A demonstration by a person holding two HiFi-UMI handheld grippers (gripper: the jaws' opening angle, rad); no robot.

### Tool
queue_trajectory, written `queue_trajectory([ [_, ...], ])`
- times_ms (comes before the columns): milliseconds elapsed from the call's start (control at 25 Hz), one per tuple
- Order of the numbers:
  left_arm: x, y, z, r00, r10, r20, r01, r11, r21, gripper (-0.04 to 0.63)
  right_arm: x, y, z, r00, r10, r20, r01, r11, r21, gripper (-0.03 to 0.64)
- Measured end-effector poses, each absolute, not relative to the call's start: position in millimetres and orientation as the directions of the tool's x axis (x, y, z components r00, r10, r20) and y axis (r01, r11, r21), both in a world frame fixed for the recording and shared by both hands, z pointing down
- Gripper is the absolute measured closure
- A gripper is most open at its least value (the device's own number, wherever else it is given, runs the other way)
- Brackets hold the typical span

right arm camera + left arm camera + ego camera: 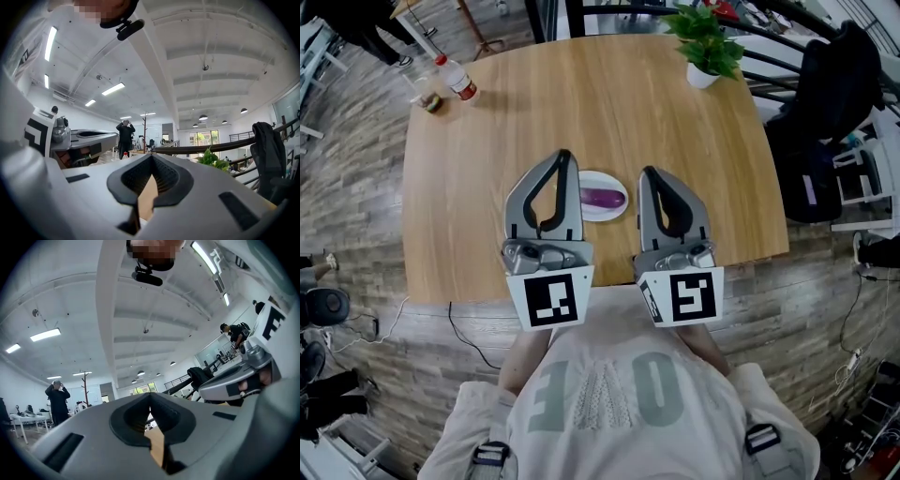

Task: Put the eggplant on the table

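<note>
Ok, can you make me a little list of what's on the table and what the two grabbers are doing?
eggplant: purple, lying on the plate, not on the bare wood
plate: small, white, near the table's front edge
table: wooden, rounded corners
left gripper: jaws shut, holding nothing
right gripper: jaws shut, holding nothing
plant: green, in a white pot, far right corner
bottle: far left corner
task: not done, eggplant untouched

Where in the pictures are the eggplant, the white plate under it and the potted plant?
eggplant [603, 198], head view, middle of purple body.
white plate [602, 178], head view, bare far rim.
potted plant [710, 42], head view, green leaves.
</note>
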State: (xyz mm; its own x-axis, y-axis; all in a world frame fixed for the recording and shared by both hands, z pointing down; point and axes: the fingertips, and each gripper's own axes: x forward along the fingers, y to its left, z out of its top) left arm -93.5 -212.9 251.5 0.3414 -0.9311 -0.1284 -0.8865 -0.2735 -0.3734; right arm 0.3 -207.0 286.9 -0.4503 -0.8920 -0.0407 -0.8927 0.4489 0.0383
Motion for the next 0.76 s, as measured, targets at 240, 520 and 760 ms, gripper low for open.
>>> queue_trajectory([
  [240, -101, -213, 254, 0.334, -0.935, -0.118, -0.897, -0.277, -0.344, 0.586, -4, -207, 287, -0.471, -0.881, -0.047, -0.882, 0.469, 0.037, 0.600],
  [520, -106, -213, 255, 0.306, -0.944, -0.120, -0.896, -0.244, -0.372, 0.586, -8, -209, 289, -0.485, -0.873, -0.039, -0.874, 0.484, 0.036, 0.600],
  [760, -110, -212, 253, 0.296, -0.946, -0.134, -0.912, -0.238, -0.334, 0.587, -3, -210, 293, -0.472, -0.881, -0.019, -0.881, 0.471, 0.036, 0.600],
])
